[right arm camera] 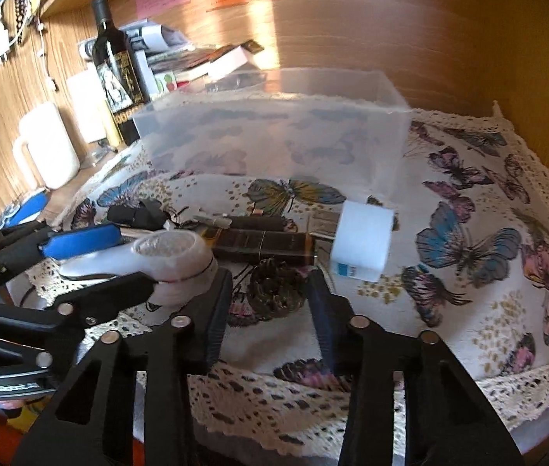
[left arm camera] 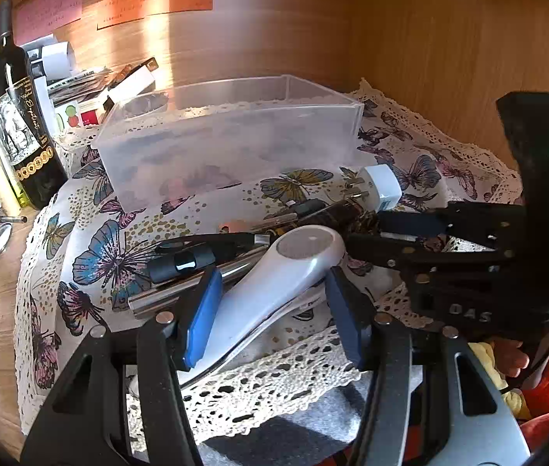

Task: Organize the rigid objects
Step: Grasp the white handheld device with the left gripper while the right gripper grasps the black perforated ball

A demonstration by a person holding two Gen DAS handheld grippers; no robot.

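A clear plastic bin (left arm camera: 231, 136) stands on a butterfly cloth (left arm camera: 92, 256), also in the right wrist view (right arm camera: 274, 136). In front of it lie a white handheld device (left arm camera: 278, 279), a chrome rod (left arm camera: 181, 291), black gadgets (left arm camera: 185, 260), a dark bar (right arm camera: 262, 246) and a white plug adapter (left arm camera: 381, 186), which also shows in the right wrist view (right arm camera: 361, 244). My left gripper (left arm camera: 272, 291) is open with its fingers on either side of the white device's handle. My right gripper (right arm camera: 268, 291) is open around a dark pine cone (right arm camera: 278, 291).
A dark wine bottle (left arm camera: 22, 116) stands left of the bin, with papers and boxes (left arm camera: 92, 85) behind. A white mug (right arm camera: 47, 147) stands at the left. Wooden walls (left arm camera: 429, 58) close the back and right. The cloth has a lace edge (right arm camera: 274, 400).
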